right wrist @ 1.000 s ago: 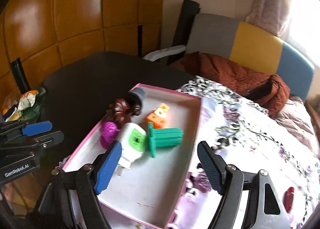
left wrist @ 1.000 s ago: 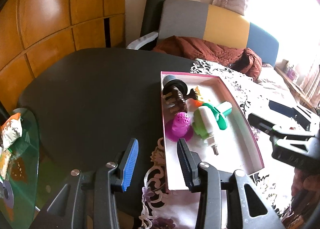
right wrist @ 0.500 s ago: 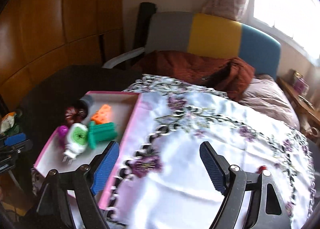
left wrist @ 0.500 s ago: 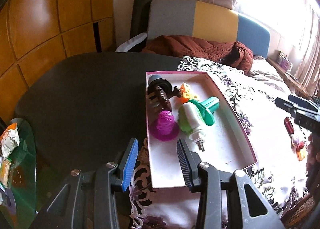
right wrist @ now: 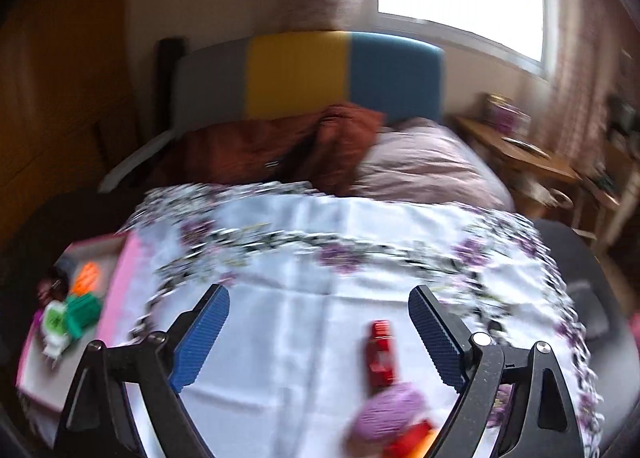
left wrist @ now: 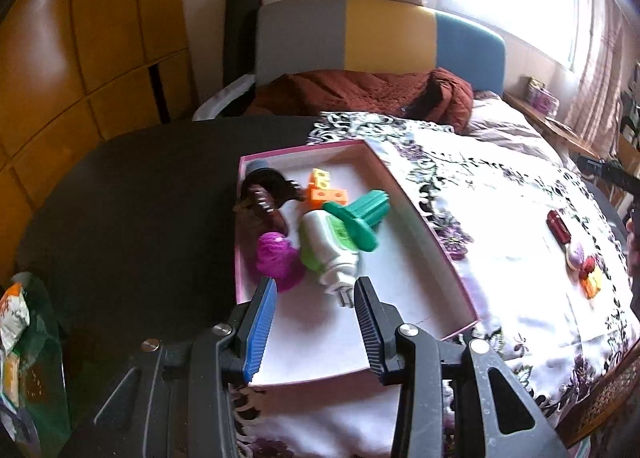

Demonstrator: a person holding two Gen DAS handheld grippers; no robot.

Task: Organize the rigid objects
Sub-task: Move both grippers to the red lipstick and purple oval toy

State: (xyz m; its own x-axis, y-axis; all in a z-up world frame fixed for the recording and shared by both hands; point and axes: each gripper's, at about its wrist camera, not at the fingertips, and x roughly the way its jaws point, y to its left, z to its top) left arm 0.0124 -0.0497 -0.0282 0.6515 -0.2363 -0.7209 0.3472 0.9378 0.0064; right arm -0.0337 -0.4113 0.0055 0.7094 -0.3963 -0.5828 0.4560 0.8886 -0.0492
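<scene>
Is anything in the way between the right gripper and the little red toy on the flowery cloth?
Nothing visible is. The red toy lies on bare tablecloth just ahead of the right gripper, whose fingers have just been opening with nothing between them. A blurry purple piece sits nearer the camera, below the red toy.

Dark table (left wrist: 132, 210), floral cloth (left wrist: 500, 218) over its right part

Box (left wrist: 424, 218): pink rim, white floor. Inside at 12 o'clock an orange-yellow block toy (left wrist: 325, 188); centre, a teal-green flanged piece (left wrist: 360, 214); at 6 o'clock a white-and-lime plug (left wrist: 328, 246); at 9 o'clock a magenta dome (left wrist: 276, 258) and dark brown clip (left wrist: 266, 194). Tablecloth (left wrist: 500, 218): white, purple flowers, black vine border. Red toy car (right wrist: 380, 350). Table (left wrist: 140, 198): black. Headboard (left wrist: 380, 34): grey, yellow, blue.
</scene>
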